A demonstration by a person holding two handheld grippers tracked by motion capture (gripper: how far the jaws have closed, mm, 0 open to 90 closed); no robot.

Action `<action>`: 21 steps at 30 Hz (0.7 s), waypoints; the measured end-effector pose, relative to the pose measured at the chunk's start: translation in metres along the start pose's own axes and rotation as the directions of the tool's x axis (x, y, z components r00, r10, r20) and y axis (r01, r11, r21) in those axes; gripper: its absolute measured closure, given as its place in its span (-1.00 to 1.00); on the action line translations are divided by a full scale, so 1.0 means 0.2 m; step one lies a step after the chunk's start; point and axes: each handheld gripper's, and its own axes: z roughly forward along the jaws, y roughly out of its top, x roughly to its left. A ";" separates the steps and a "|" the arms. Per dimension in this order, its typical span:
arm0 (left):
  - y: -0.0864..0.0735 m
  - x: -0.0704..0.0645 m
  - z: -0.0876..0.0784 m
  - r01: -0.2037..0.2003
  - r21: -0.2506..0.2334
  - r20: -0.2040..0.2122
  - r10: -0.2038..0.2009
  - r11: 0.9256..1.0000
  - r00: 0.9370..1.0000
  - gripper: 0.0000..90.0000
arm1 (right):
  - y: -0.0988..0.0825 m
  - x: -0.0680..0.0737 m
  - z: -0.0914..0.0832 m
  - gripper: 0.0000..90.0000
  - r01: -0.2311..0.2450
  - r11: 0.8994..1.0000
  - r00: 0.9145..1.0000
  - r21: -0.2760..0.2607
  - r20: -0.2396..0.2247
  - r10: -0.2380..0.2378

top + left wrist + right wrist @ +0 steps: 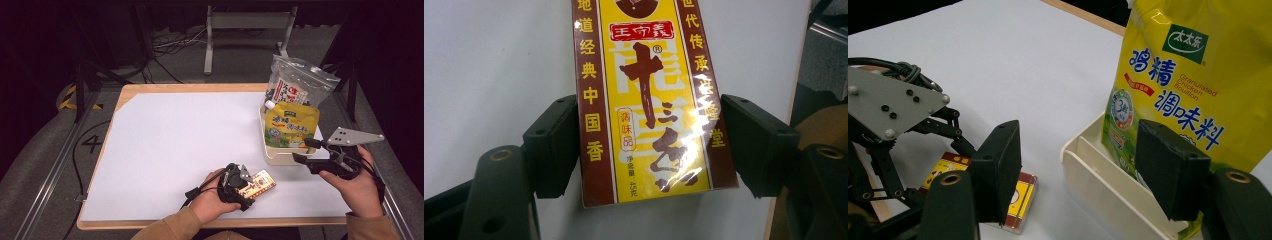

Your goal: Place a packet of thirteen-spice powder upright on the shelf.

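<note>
Between the left hand-held gripper [644,145] jaws, a yellow seasoning box [649,100], flat.

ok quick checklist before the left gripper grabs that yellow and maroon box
1. Seasoning box between the left gripper jaws: ok, one jaw at each long side.
2. Pads pressing on the box: cannot tell; the jaws stand at its edges.
3. Box lying flat on the white table: ok.
4. Right gripper clear of the box: ok, open and empty by the cream rack.
5. Free slot in the rack in front of the yellow bouillon pouch: ok.
</note>
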 end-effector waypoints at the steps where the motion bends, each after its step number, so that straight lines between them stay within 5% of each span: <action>1: 0.00 0.00 0.00 0.002 0.000 -0.001 -0.002 1.000 1.000 -0.34 | 0.00 0.00 0.00 -0.20 0.001 1.000 1.000 0.000 -0.001 -0.001; 9: 0.00 0.00 -0.01 -0.018 0.012 -0.014 0.018 1.000 1.000 -0.30 | 0.00 0.01 0.01 -0.10 -0.014 1.000 1.000 0.011 -0.025 0.015; 15: 0.00 0.00 -0.05 -0.022 -0.040 -0.010 0.022 0.999 1.000 -0.29 | 0.02 0.02 0.00 0.03 -0.026 1.000 0.999 -0.009 -0.030 0.026; 21: 0.00 0.00 -0.11 -0.022 -0.106 -0.011 0.021 0.994 1.000 -0.28 | 0.05 0.06 -0.01 0.12 0.027 0.999 0.998 -0.045 -0.057 -0.030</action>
